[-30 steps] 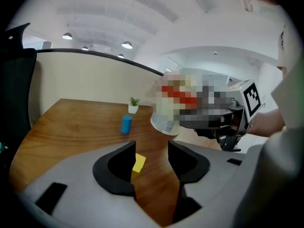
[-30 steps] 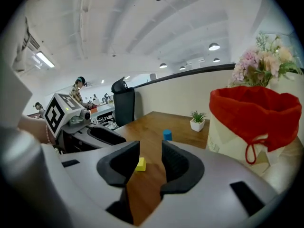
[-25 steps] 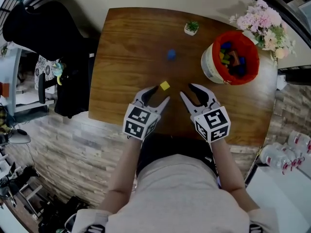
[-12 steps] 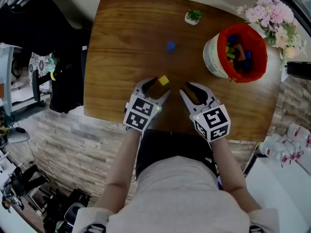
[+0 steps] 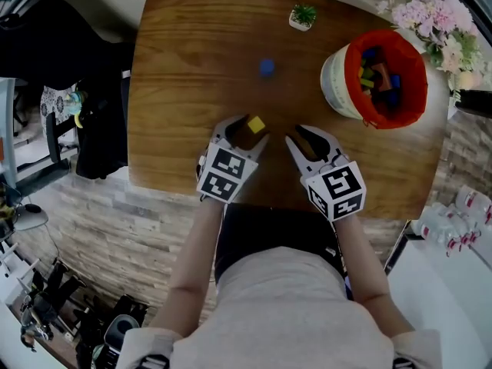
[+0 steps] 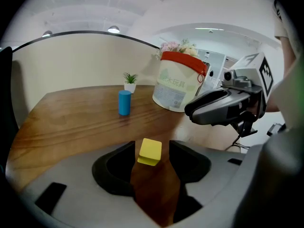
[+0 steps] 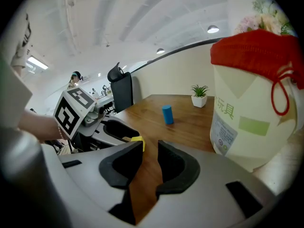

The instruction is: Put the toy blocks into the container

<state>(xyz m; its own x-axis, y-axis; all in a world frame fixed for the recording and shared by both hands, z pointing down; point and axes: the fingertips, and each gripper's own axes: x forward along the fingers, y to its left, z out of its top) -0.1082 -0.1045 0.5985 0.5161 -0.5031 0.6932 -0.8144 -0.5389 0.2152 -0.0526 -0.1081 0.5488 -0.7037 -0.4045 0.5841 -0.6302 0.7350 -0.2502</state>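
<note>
Left gripper [image 5: 247,131] has dropped and pushed forward since a second ago. The yellow cube [image 6: 150,151] now sits between its jaw tips on the wooden table [image 5: 192,68], not ahead of them. Jaws spread, just easing inward, pads clear of the cube. Right gripper [image 7: 150,144] alongside: jaws narrowly apart, just been closing, nothing between. Farther out: blue cylinder [image 5: 267,68], then red-lined bucket [image 5: 337,83] holding blocks.

The table [image 5: 192,60] is brown wood with darker stripes; the small block [image 5: 257,124] is yellow; the round block [image 5: 267,68] is blue; the container [image 5: 334,89] is cream with a red top; the flowers [image 5: 444,18] are pink; the left gripper [image 5: 247,129] and right gripper [image 5: 296,134] are grey, with black-and-white squares on their cubes.
</note>
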